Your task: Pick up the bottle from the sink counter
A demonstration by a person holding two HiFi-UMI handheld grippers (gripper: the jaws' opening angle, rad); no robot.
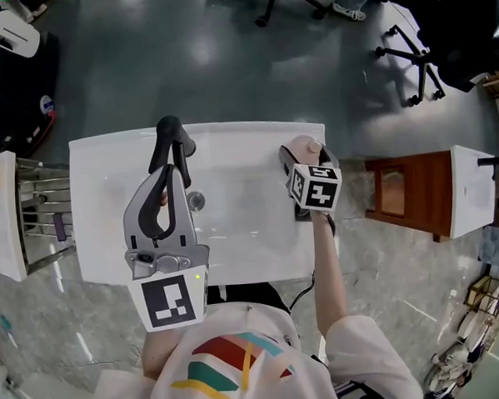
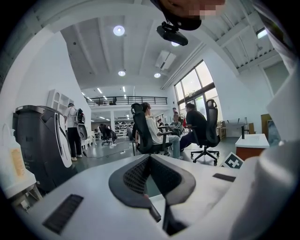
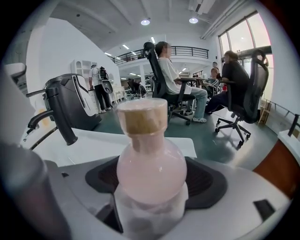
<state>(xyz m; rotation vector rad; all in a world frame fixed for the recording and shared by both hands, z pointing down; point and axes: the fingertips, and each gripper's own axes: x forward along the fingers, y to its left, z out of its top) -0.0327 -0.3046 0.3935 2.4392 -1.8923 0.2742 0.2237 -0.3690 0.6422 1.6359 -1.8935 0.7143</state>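
A round pink bottle [image 3: 151, 164] with a tan stopper stands upright between the pads of my right gripper [image 3: 151, 190], which is shut on it. From the head view, the bottle [image 1: 305, 146] and right gripper [image 1: 302, 156] are at the right edge of the white sink counter [image 1: 230, 141]. My left gripper [image 1: 173, 175] hovers over the basin just in front of the black faucet [image 1: 173, 138]. In its own view the left gripper [image 2: 151, 161] has its dark pads meeting, with nothing between them.
A drain [image 1: 196, 201] sits in the basin beside the left gripper. A brown wooden cabinet [image 1: 403, 190] and a white unit [image 1: 474, 187] stand to the right, and a metal rack [image 1: 41, 209] to the left. Office chairs [image 1: 409, 61] and seated people are beyond the counter.
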